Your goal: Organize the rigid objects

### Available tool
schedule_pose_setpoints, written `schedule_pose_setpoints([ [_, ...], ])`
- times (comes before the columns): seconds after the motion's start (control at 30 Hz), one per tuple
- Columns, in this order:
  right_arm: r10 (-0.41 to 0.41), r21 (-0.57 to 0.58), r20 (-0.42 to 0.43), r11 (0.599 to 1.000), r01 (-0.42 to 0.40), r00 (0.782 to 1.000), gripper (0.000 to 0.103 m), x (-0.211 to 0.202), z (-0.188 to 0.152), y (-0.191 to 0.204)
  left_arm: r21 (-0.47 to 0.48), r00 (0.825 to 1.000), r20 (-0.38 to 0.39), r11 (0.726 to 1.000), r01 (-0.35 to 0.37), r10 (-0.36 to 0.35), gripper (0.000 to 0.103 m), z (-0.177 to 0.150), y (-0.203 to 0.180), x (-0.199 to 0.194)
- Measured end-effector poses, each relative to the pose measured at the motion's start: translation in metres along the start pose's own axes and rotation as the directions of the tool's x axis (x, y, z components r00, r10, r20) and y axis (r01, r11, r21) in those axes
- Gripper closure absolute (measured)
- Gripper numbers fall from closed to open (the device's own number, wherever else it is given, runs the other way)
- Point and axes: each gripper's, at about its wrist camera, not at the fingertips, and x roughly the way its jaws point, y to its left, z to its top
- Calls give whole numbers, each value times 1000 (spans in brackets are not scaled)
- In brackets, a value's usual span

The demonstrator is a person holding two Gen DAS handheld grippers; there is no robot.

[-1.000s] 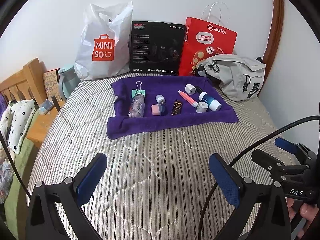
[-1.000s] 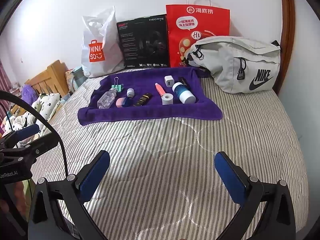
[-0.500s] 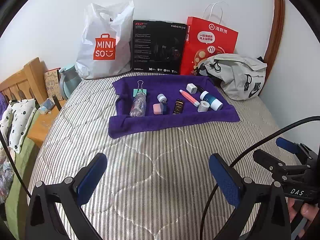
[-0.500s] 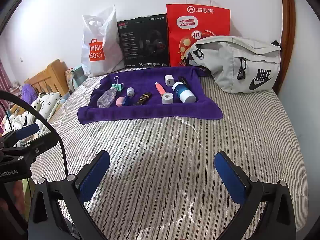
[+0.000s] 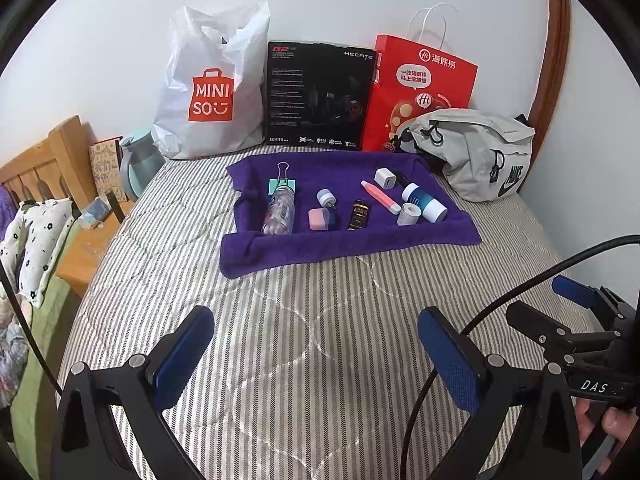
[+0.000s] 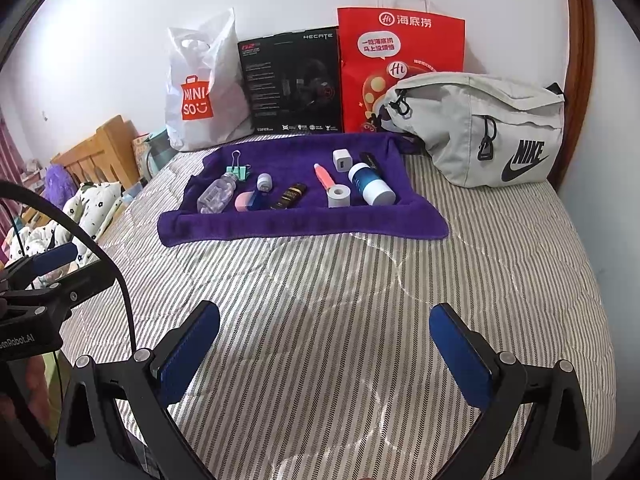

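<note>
Two grippers hang low over the striped bed (image 5: 320, 340), each with its blue pads spread wide and holding nothing: the left gripper (image 5: 316, 344) and the right gripper (image 6: 326, 340). Over the last second little has changed; the left view has eased slightly so the goods sit a touch lower in it, and nothing on the purple towel (image 5: 348, 240) has shifted. My judgement: both are poised well short of the goods, and whether sorting lies ahead or is over cannot be told.

Left to right on the towel lie a clear bottle (image 5: 279, 212) with a green binder clip (image 5: 282, 184) touching its top, a small white cap (image 5: 326, 197), a pink-and-blue case (image 5: 323, 219), a dark tube (image 5: 359, 214) with unreadable gold print, a pink pen (image 5: 380, 197), a white charger (image 5: 385, 178), a white roll (image 5: 409, 214) and a blue-and-white bottle (image 5: 424, 202).

Behind stand a white bag (image 5: 212, 92) reading MINISO, a black box (image 5: 318, 94) marked HECATE, G2 and EDIFIER, a red bag (image 5: 424, 88) with Chinese characters, and a grey pouch (image 6: 488, 128) marked NIKE. "DAS" shows on the right gripper's body in the left view.
</note>
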Motion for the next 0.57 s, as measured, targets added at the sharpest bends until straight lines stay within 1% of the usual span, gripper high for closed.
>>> schedule_pose_setpoints([
  [0.37, 8, -10, 0, 1000, -8, 1000, 0, 0, 1, 1, 13, 1000, 6, 1000, 0, 0, 0, 1, 2, -1],
  [0.57, 5, -20, -11, 1000, -5, 1000, 0, 3, 0, 1, 19, 1000, 23, 1000, -4, 3, 0, 0, 3, 0],
])
